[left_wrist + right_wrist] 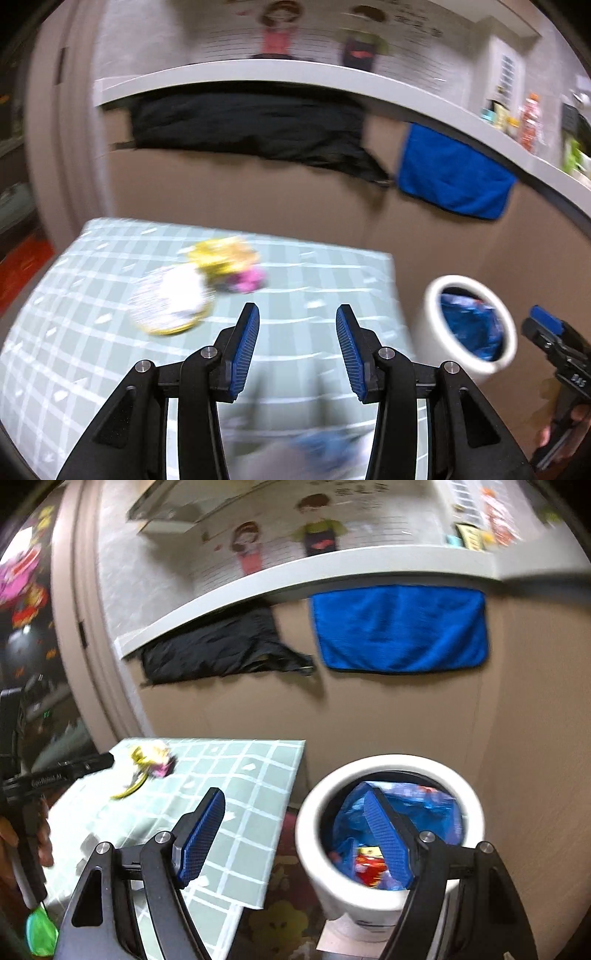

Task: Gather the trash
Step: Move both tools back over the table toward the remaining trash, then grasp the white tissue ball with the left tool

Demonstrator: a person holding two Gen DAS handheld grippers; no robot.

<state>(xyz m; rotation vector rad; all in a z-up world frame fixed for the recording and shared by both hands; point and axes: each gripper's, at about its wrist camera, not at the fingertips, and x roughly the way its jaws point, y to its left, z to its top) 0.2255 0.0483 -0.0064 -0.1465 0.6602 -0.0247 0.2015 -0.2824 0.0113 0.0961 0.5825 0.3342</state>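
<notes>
Two tools are in my hands, and both stand with jaws apart and nothing between the pads. My left tool [297, 330] hovers over the checked bench [74, 332]; ahead of it and to its left lies the trash still to be collected: a crumpled yellow and pink wrapper [229, 264] touching a round white and yellow piece [170, 301], both too blurred for me to name.

My right tool [295, 834] hangs over the gap between the bench edge [258, 812] and the white bin [388, 768], its right finger in front of the bin's mouth. Only this view looks well into the bin, where a blue liner [436, 812] holds a red and yellow wrapper [369, 864]. It also shows something green [40, 934] low at the left edge, cut off, below the hand gripping my left tool.

From the left view the bin [432, 332] sits off to the right, with my right tool [546, 325] partly cut off by the frame. A blurred grey and blue shape [314, 454] lies beneath my left tool; I cannot tell what it is.
</notes>
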